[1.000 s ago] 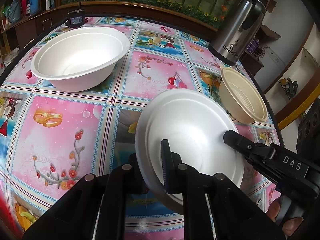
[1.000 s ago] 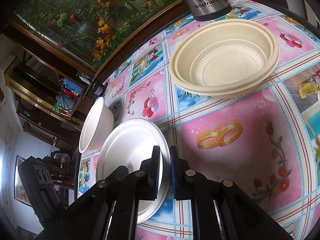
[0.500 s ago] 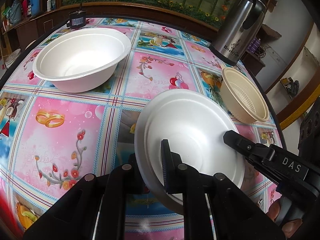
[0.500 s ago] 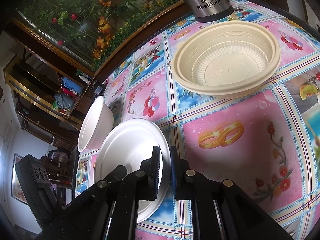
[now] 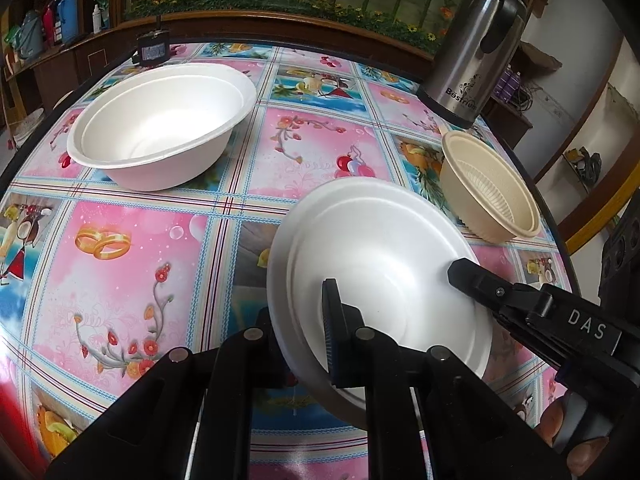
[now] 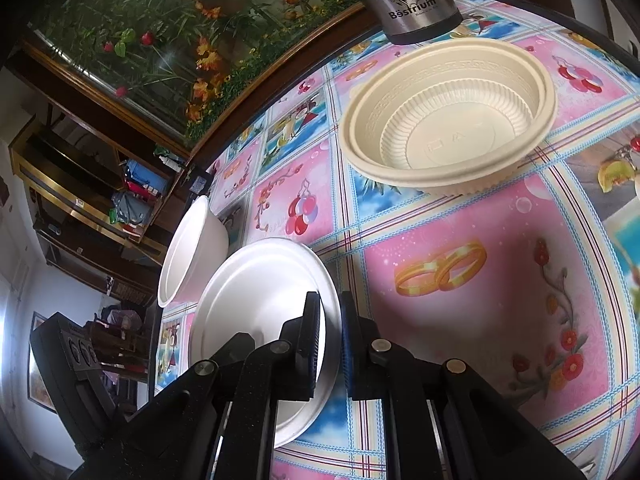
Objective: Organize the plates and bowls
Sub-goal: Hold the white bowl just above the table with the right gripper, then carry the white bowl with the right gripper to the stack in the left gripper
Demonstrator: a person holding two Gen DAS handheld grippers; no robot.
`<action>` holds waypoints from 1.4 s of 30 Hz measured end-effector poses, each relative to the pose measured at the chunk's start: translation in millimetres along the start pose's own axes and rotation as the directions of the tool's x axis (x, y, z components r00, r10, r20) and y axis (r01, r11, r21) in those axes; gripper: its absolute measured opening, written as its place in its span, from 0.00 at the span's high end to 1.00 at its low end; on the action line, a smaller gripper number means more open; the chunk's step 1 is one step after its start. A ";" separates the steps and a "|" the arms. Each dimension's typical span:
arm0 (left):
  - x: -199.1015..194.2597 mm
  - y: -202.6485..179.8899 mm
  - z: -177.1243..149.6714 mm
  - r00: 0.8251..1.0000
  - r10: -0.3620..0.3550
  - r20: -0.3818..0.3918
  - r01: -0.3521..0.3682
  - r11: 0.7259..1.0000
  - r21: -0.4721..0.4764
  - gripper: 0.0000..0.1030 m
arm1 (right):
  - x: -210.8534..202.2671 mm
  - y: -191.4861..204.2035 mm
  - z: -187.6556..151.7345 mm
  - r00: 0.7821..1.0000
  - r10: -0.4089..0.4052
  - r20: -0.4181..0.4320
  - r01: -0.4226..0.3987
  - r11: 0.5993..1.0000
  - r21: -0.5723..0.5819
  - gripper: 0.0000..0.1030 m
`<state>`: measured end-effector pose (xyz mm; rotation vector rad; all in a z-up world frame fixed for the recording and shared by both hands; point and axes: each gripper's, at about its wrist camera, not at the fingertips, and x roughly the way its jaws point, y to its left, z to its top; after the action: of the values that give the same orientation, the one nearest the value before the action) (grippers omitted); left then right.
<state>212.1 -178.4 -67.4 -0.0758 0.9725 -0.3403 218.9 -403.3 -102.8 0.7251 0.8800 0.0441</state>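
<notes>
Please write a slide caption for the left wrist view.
Both hand-held grippers pinch one white plate over the tablecloth.

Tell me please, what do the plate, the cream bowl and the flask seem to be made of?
Plate: looks like white foam or pressed pulp, matte, with a soft moulded rim; which one, I cannot tell.
Cream bowl: probably thin plastic, slightly glossy, with fine moulded ribs and a patterned rim.
Flask: brushed metal body, likely stainless steel, with black parts that look plastic.

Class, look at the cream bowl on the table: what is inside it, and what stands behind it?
The cream bowl is empty; its ribbed base shows. Behind it stands a steel flask. The tablecloth beneath the bowl is hidden.
</notes>
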 end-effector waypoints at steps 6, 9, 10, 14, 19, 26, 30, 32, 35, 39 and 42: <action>-1.7 -9.4 -7.3 0.999 0.049 0.022 -0.050 0.997 0.050 0.90 | -4.9 -5.2 -4.1 1.000 0.014 0.014 -0.015 1.000 0.016 0.91; -5.6 -14.8 -13.7 0.997 0.075 0.032 -0.077 0.994 0.076 0.90 | -6.9 -5.9 -6.7 1.000 0.022 0.018 -0.022 1.000 0.020 0.91; -7.5 -15.2 -15.4 0.996 0.081 0.036 -0.084 0.993 0.080 0.89 | -7.7 -6.5 -7.6 1.000 0.024 0.019 -0.024 0.999 0.022 0.91; -23.4 -14.8 -24.3 0.994 0.092 0.065 -0.098 0.991 0.092 0.89 | -12.7 -11.4 -16.3 0.998 0.056 0.006 -0.057 0.997 0.056 0.90; -57.3 -16.2 -43.6 0.983 0.116 0.143 -0.134 0.983 0.127 0.89 | -35.8 1.7 -35.3 0.995 0.090 0.043 -0.091 0.995 0.031 0.90; -116.5 -6.0 -65.5 0.964 0.119 0.239 -0.156 0.978 0.141 0.89 | -76.0 26.8 -65.7 0.984 0.157 0.084 -0.154 0.987 -0.035 0.90; -151.7 7.3 -73.6 0.946 0.124 0.298 -0.166 0.979 0.119 0.89 | -97.1 55.3 -81.9 0.977 0.190 0.097 -0.181 0.978 -0.100 0.90; -168.4 14.4 -79.0 0.934 0.137 0.329 -0.183 0.977 0.114 0.88 | -104.3 69.0 -89.5 0.973 0.209 0.096 -0.196 0.972 -0.128 0.90; -191.8 29.8 -88.4 0.919 0.148 0.364 -0.193 0.977 0.091 0.88 | -112.4 89.5 -100.6 0.968 0.230 0.096 -0.213 0.963 -0.167 0.90; -214.5 52.6 -98.1 0.901 0.174 0.397 -0.212 0.976 0.055 0.87 | -118.2 120.0 -118.6 0.961 0.265 0.083 -0.242 0.945 -0.219 0.90; -225.8 72.7 -104.4 0.886 0.209 0.414 -0.239 0.971 0.022 0.87 | -114.6 145.1 -133.0 0.958 0.280 0.063 -0.255 0.931 -0.260 0.89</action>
<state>28.4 -29.1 37.9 0.0324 0.5420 -0.1350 85.4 -254.8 6.8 0.6007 0.6603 0.3541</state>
